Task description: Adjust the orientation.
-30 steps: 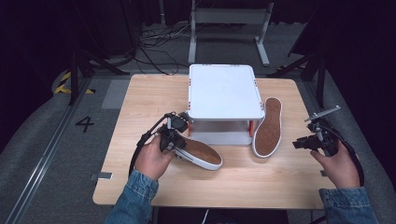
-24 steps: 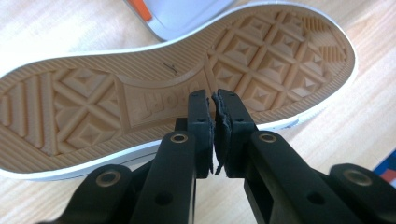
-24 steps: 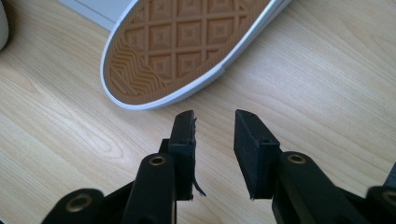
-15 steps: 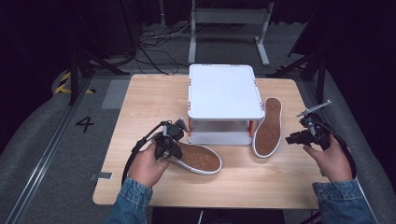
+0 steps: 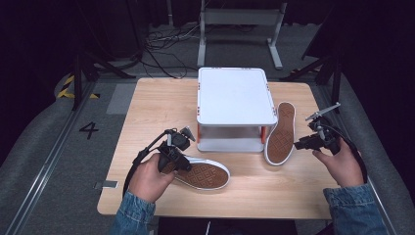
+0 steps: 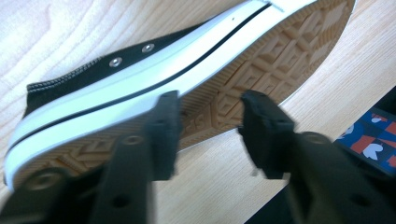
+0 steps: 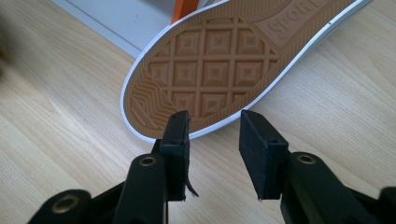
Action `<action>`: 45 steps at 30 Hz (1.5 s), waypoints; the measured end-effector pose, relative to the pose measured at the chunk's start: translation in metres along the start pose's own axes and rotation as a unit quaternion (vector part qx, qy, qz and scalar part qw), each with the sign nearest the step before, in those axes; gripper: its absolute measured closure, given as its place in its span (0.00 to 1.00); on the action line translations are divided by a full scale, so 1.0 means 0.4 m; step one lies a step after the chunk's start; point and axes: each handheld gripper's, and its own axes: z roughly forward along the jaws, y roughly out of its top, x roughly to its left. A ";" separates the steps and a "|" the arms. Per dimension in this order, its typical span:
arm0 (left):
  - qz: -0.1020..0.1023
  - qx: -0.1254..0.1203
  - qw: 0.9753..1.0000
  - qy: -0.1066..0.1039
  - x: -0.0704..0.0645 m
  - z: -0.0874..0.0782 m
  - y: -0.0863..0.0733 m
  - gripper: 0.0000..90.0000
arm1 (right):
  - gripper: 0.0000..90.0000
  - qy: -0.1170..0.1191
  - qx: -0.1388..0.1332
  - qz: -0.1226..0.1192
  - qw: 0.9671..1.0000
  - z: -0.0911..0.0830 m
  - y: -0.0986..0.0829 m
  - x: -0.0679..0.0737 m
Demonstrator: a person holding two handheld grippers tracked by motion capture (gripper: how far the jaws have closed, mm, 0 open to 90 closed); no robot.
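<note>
Two black low-top sneakers with tan soles lie on the wooden table [image 5: 156,103]. The left sneaker [image 5: 203,174] [image 6: 261,60] rests partly on its side, sole turned up. My left gripper [image 5: 182,164] [image 6: 210,133] is at its heel end, jaws open, with the sole's edge just past the tips. The right sneaker [image 5: 280,133] [image 7: 210,60] lies sole up beside the white stand [image 5: 235,95]. My right gripper [image 5: 299,144] [image 7: 215,140] is open, with its tips at the rim of the wide end of that sole.
The white two-level stand with orange legs [image 7: 182,9] occupies the table's back middle. Bare wood lies along the front edge and at the back left. The floor around is dark, with cables and a metal frame [image 5: 240,19] behind.
The right gripper has moved left, up to the right sneaker. The left hand and left sneaker have shifted slightly toward the front edge.
</note>
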 end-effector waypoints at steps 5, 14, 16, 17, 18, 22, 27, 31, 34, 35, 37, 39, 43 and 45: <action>0.083 -0.010 0.996 0.042 -0.024 0.011 0.021 0.41 | 0.68 -0.002 -0.005 0.018 1.000 -0.014 -0.028 -0.013; 0.093 0.032 0.995 -0.011 0.019 0.082 0.074 0.23 | 0.64 -0.011 -0.013 0.043 0.999 -0.046 -0.088 -0.034; 0.102 0.033 0.994 -0.016 0.022 0.087 0.077 0.18 | 0.64 -0.012 -0.013 0.044 0.999 -0.048 -0.092 -0.036; 0.112 0.042 0.993 -0.019 0.029 0.101 0.080 0.18 | 0.64 -0.013 -0.015 0.048 0.999 -0.051 -0.098 -0.039; 0.111 0.048 0.992 -0.028 0.042 0.115 0.081 0.13 | 0.63 -0.014 -0.015 0.050 0.999 -0.054 -0.103 -0.041; 0.103 0.054 0.992 -0.052 0.065 0.130 0.080 0.03 | 0.63 -0.014 -0.015 0.050 0.999 -0.060 -0.115 -0.039; 0.140 0.031 0.988 -0.065 0.054 0.112 0.063 0.20 | 0.63 -0.015 -0.016 0.052 0.998 -0.061 -0.121 -0.042; 0.185 0.015 0.982 -0.042 0.027 0.092 0.042 0.39 | 0.63 -0.013 -0.015 0.050 0.999 -0.057 -0.116 -0.040; 0.204 0.021 0.978 -0.026 0.013 0.080 0.035 0.45 | 0.63 -0.009 -0.015 0.044 0.999 -0.052 -0.107 -0.036; 0.212 0.017 0.977 -0.018 0.004 0.077 0.029 0.49 | 0.63 -0.008 -0.015 0.043 0.999 -0.051 -0.105 -0.035; 0.205 0.026 0.978 -0.013 -0.003 0.072 0.026 0.51 | 0.63 -0.006 -0.015 0.042 0.999 -0.050 -0.101 -0.034; 0.207 0.032 0.978 -0.002 -0.007 0.062 0.022 0.54 | 0.63 -0.005 -0.015 0.039 0.999 -0.047 -0.093 -0.033; 0.180 0.011 0.984 0.013 0.009 0.033 0.002 0.58 | 0.63 -0.003 -0.015 0.032 0.999 -0.041 -0.076 -0.029; 0.140 -0.010 0.990 0.014 0.040 -0.001 -0.015 0.60 | 0.64 -0.001 -0.016 0.028 0.999 -0.037 -0.069 -0.025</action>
